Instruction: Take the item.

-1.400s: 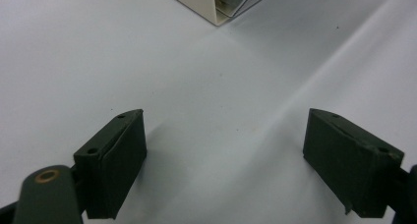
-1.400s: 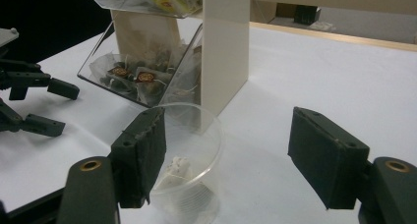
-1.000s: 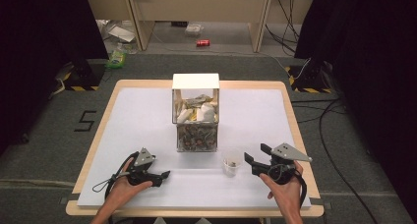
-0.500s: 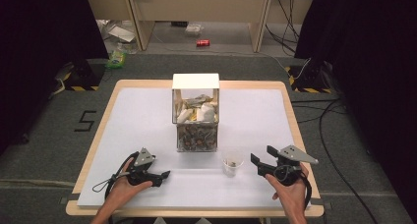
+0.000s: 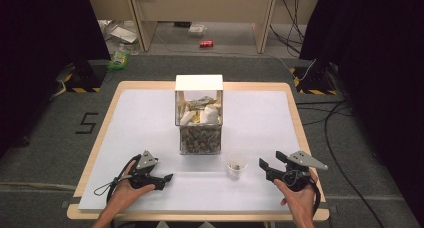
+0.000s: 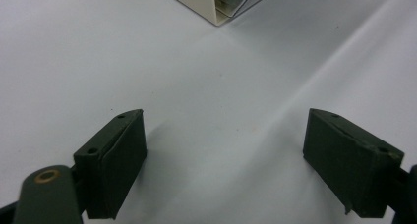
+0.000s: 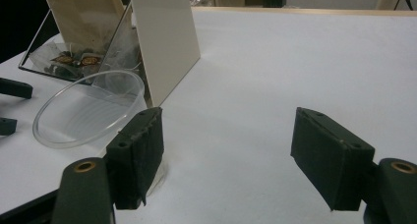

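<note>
At the lower left of the high view my left gripper (image 5: pixel 167 178) rests on the white table (image 5: pixel 140 123), jaws spread wide on nothing. At the lower right my right gripper (image 5: pixel 266 164) is wide apart too. Just left of it stands 1 clear plastic cup (image 5: pixel 236 164). Behind it, mid-frame, stands the white-topped clear box (image 5: pixel 198 113) of packets.

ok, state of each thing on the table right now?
left gripper: open, empty, resting on the table
right gripper: open, empty, beside the cup
plastic cup: upright, something small inside
clear box: upright, white top, packets above, darker items below
</note>
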The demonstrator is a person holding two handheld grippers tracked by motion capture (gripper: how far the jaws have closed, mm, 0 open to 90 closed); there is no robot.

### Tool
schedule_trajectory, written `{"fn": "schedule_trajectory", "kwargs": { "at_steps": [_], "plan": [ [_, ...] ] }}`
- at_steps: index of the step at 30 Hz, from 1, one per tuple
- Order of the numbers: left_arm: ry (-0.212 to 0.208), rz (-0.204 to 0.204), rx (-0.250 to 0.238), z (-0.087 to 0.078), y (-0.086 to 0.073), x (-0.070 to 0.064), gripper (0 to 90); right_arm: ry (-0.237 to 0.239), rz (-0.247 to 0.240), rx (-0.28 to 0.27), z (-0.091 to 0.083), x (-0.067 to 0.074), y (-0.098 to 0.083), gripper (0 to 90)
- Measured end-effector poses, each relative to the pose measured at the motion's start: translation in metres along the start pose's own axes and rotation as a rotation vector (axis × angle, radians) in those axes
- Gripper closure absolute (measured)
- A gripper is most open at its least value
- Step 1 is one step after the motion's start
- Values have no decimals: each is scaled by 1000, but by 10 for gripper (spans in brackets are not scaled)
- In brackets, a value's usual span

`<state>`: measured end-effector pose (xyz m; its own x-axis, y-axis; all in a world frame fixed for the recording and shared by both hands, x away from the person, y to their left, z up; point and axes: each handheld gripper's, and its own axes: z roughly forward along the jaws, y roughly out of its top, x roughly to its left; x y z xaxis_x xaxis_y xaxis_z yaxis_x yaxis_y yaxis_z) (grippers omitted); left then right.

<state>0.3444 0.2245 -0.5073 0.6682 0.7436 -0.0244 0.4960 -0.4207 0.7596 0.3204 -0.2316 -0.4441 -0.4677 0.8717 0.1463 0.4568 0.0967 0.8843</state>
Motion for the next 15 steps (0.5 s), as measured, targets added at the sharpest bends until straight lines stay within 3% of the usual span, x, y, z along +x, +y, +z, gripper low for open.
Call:
{"fn": "schedule_trajectory", "kwargs": {
  "at_steps": [15],
  "plan": [
    [0,0,0,0,0,0,155,-10,0,6,-3,-5,-6,289]
  ]
}}
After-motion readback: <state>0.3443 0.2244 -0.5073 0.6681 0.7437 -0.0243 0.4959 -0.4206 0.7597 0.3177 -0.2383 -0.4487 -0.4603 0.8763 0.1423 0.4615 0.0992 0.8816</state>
